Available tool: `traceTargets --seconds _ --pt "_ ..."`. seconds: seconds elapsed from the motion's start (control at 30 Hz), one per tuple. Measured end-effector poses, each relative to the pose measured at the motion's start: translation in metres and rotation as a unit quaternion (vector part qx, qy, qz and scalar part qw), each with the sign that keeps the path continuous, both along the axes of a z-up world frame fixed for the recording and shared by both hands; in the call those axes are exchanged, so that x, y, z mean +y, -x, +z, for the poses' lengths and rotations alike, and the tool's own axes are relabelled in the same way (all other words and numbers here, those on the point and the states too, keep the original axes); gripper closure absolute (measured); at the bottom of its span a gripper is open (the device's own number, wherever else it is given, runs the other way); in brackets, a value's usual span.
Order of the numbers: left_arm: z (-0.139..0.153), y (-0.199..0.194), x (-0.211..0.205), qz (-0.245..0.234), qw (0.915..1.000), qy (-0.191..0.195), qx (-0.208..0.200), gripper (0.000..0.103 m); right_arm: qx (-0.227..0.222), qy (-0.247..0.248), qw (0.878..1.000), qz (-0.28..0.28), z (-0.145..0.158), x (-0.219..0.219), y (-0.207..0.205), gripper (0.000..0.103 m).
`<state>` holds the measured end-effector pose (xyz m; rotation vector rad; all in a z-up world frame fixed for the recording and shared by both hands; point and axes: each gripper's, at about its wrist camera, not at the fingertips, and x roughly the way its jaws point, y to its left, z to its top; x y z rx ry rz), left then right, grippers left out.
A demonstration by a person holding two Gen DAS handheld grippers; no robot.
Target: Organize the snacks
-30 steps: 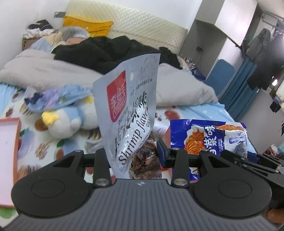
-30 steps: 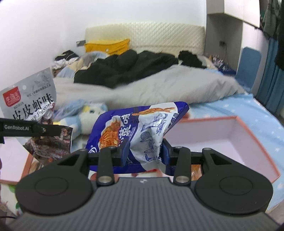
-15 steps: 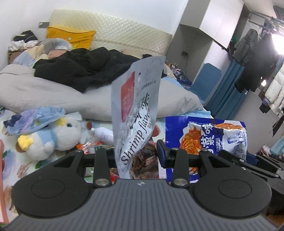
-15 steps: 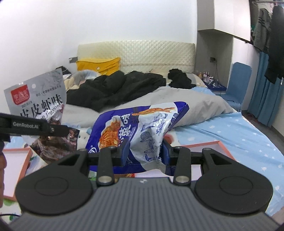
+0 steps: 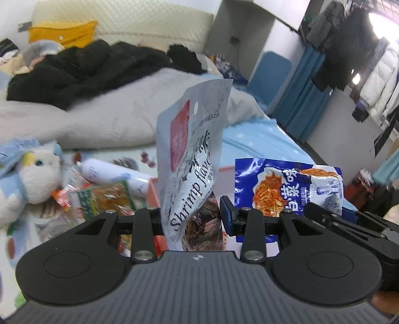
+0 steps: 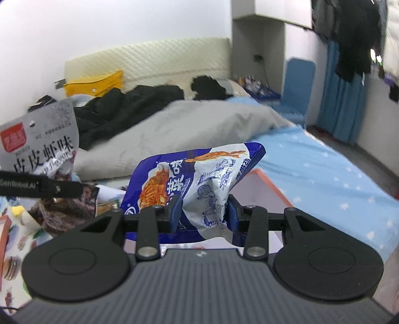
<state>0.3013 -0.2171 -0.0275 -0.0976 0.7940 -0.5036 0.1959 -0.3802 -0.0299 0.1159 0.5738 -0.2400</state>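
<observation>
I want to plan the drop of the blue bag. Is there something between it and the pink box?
Nothing visible. The right gripper holds the blue bag above the near end of the pink box. The part of the box floor that shows is bare; the bag hides the rest.

Bed with cream quilted headboard [image 6: 149,57] against plain white wall [image 6: 112,22]. Grey duvet [image 6: 194,124] lies mid-bed; black clothing [image 5: 82,67] is heaped between duvet and headboard. Blue padded chair [image 6: 298,82] and blue curtains [image 6: 346,109] stand right of bed.
</observation>
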Motion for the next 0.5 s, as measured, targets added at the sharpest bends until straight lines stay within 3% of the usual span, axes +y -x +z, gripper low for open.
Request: traceTargets --seconds 0.23,0.5 --pt "-0.036 -0.016 -0.044 -0.020 0.9985 -0.033 0.037 0.061 0.047 -0.014 0.999 -0.011 -0.037 -0.023 -0.013 0.061" --pt "-0.073 -0.027 -0.062 -0.030 0.9958 -0.056 0.066 0.060 0.091 -0.044 0.995 -0.022 -0.074 -0.040 -0.019 0.059"
